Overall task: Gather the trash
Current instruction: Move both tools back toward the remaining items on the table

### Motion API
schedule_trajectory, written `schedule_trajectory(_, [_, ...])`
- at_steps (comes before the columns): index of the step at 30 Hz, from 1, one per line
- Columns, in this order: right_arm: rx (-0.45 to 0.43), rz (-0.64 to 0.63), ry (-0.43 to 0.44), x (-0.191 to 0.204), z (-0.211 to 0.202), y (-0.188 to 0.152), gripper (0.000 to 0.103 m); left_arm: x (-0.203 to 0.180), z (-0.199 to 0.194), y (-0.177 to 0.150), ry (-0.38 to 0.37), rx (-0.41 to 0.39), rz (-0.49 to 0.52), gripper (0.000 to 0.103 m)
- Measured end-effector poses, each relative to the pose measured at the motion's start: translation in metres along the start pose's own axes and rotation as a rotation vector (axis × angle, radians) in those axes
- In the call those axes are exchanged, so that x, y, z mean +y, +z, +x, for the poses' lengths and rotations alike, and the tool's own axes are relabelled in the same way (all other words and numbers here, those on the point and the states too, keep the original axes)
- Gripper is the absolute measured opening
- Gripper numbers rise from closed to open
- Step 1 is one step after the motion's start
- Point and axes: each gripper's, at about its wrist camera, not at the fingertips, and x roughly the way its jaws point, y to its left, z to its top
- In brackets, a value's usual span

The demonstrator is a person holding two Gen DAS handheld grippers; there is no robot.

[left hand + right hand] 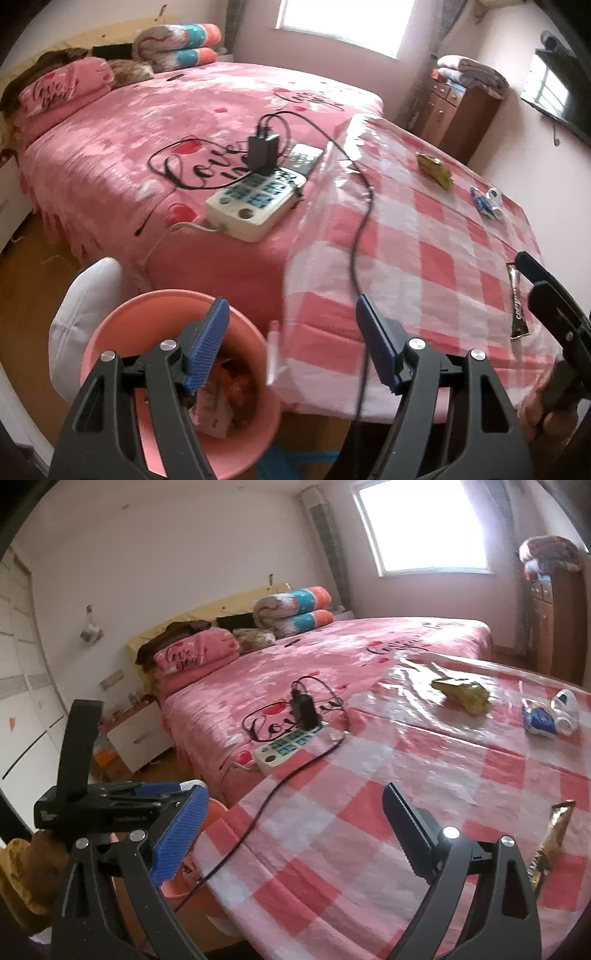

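A pink trash bin (pixel 110 328) holding several wrappers stands on the floor at the table's corner. My left gripper (pixel 291 343) is open and empty above the bin's right rim. On the pink checked table lie a brown coffee sachet (pixel 518 301) (pixel 552 843), a yellow-green wrapper (pixel 434 170) (pixel 463 694) and a blue and white wrapper (pixel 487 201) (pixel 550 716). My right gripper (pixel 291 834) is open and empty over the table's near edge, left of the sachet. It also shows in the left wrist view (pixel 554 302).
A pink bed holds a white power strip (pixel 255 201) (pixel 284 749) with a black charger (pixel 262 151); its black cable (pixel 360 236) runs across the table and off the near edge. A remote (pixel 303 158) lies beside the strip. A wooden cabinet (pixel 458 114) stands far right.
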Motion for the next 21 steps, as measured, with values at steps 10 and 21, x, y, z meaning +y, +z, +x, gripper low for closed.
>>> schedule_trajectory(10, [-0.047,0.103,-0.065,-0.048,-0.024,0.000,0.094,-0.057,0.001,0.014,-0.031,-0.007,0.109,0.072])
schedule_trajectory(21, [-0.107,0.295,-0.186,-0.131,-0.065,0.002,0.094,-0.140,0.022,0.054,-0.105,-0.028,0.216,0.072])
